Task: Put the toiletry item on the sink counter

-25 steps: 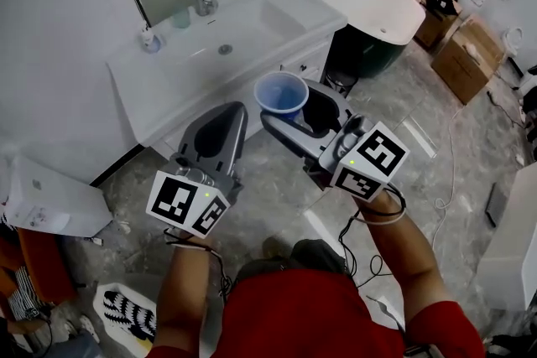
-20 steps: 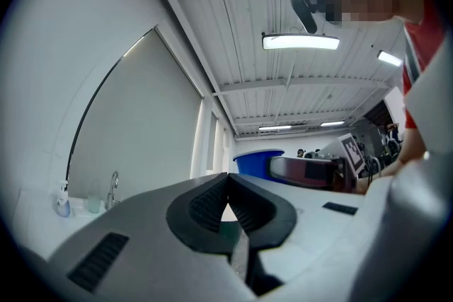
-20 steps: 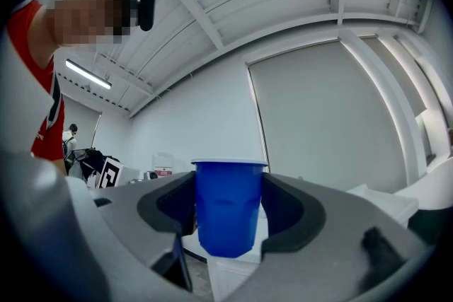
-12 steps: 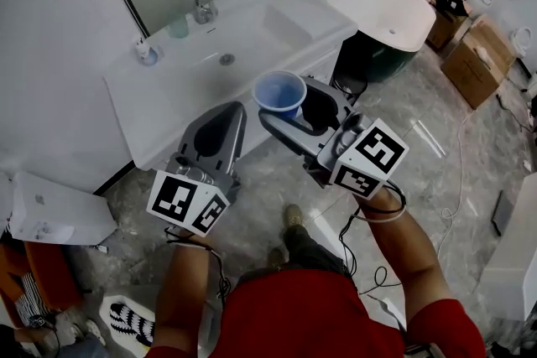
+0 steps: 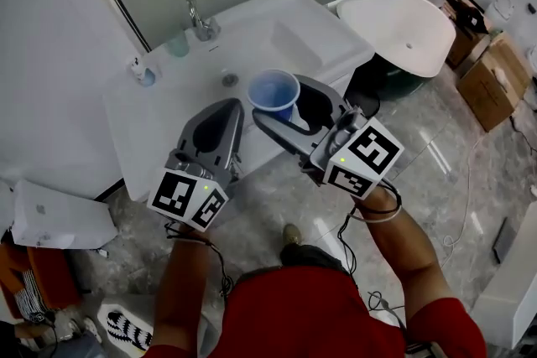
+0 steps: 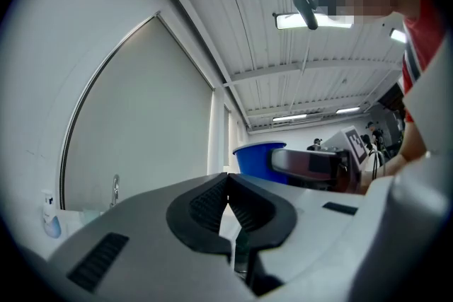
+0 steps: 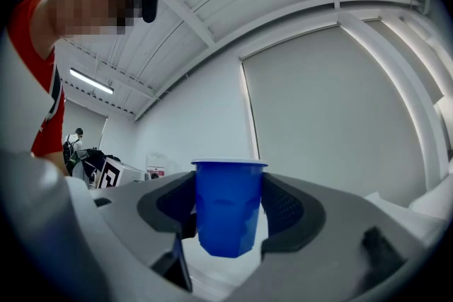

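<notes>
A blue plastic cup (image 5: 273,90) (image 7: 228,205) stands upright between the jaws of my right gripper (image 5: 284,101) (image 7: 228,212), which is shut on it and holds it in the air at the front edge of the white sink counter (image 5: 176,105). The cup also shows in the left gripper view (image 6: 258,158). To its left my left gripper (image 5: 220,123) (image 6: 228,194) is shut with nothing in it, level with the counter's front edge. The basin drain (image 5: 229,80) lies just behind the cup.
A chrome tap (image 5: 198,19), a pale green tumbler (image 5: 177,44) and a small dispenser bottle (image 5: 139,71) stand at the counter's back. A white bathtub (image 5: 403,21) is to the right, cardboard boxes (image 5: 495,75) beyond it. A white box (image 5: 54,215) sits on the floor at left.
Both grippers have moved forward toward the sink counter; the blue cup, still held, is now over the counter's front edge instead of out over the floor.
</notes>
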{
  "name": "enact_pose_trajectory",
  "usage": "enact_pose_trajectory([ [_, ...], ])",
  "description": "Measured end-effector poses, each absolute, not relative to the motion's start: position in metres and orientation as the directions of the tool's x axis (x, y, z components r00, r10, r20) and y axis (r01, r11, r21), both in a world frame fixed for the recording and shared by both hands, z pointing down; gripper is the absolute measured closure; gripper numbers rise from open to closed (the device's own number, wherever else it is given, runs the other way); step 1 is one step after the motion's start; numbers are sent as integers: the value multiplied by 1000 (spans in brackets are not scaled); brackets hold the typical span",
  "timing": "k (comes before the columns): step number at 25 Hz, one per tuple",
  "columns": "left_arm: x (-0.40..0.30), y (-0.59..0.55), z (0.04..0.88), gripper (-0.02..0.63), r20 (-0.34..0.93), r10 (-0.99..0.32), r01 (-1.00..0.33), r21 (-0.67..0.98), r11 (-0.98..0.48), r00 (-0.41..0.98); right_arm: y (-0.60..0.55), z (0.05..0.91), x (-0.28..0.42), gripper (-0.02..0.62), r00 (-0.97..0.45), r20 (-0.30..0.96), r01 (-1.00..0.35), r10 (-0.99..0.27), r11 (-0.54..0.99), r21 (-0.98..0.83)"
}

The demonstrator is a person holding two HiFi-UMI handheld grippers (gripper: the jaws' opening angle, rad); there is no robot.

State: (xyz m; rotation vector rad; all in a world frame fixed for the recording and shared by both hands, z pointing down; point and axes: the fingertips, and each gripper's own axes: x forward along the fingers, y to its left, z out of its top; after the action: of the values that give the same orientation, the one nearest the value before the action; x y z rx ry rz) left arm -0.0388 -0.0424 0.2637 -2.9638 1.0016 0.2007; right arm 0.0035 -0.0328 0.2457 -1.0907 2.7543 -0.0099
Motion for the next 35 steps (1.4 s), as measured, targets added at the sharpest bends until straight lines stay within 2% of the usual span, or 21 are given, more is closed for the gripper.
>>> enact_pose_trajectory([
  [10,-6,-106,264,589,-117,-649,-651,27,-758,751,-104,246,38,307,-721,-148,-679,-677,733,-45],
  [22,5,-193,280,589,-107,-665,-666,29,-745,739,-201,264,50,307,-716,-118,-689,-688,724,-43],
  [29,8,-261,289,589,-113,-656,-658,20,-752,746,-265,266,44,307,-710,-162,-689,-685,724,-39],
  [35,4,-317,306,589,-109,-699,-702,21,-712,706,-313,279,44,307,-683,-136,-723,-717,691,-9],
])
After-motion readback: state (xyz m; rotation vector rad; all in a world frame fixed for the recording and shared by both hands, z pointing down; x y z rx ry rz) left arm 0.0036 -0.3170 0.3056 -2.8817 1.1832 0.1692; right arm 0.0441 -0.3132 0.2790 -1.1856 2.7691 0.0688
